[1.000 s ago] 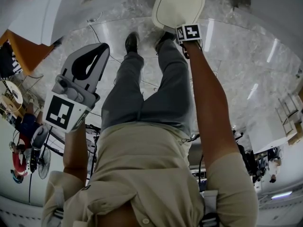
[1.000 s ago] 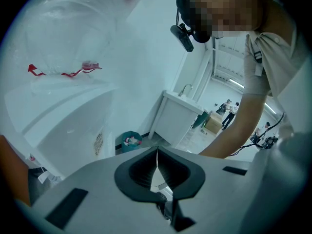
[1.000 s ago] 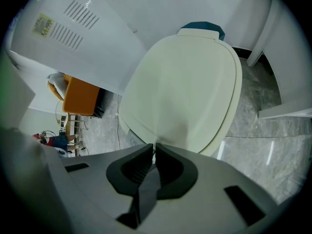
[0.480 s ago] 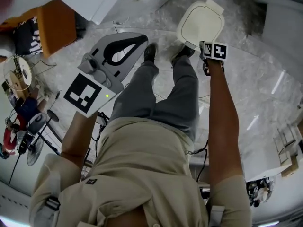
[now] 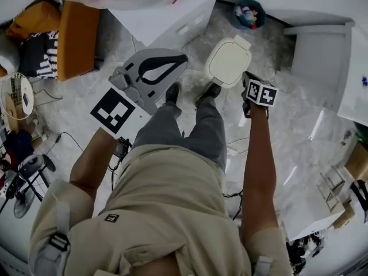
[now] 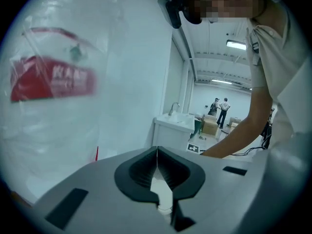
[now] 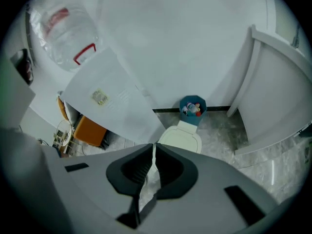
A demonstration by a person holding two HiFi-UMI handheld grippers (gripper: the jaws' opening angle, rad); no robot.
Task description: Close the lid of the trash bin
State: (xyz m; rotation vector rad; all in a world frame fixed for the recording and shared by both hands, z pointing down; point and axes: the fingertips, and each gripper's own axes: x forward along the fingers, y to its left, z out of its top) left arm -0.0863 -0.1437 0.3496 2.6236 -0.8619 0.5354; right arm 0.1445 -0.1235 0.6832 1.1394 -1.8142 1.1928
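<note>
While closed, pale cream, rounded-square trash bin (image 5: 228, 62).

Beige short-sleeved shirt (image 5: 167, 211), grey trousers (image 5: 210, 128), dark shoes (image 5: 171, 92), grey shoulder straps (image 5: 56, 240)

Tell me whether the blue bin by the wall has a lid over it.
No: the blue bin stands open at the top, with colourful rubbish showing inside.

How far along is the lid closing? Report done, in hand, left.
Done: the cream trash bin lid lies flat down. In hand: nothing. The right gripper is shut and empty, apart from it, and the left gripper is shut and raised aside. Left: apparently nothing, though a full seal cannot be confirmed.
</note>
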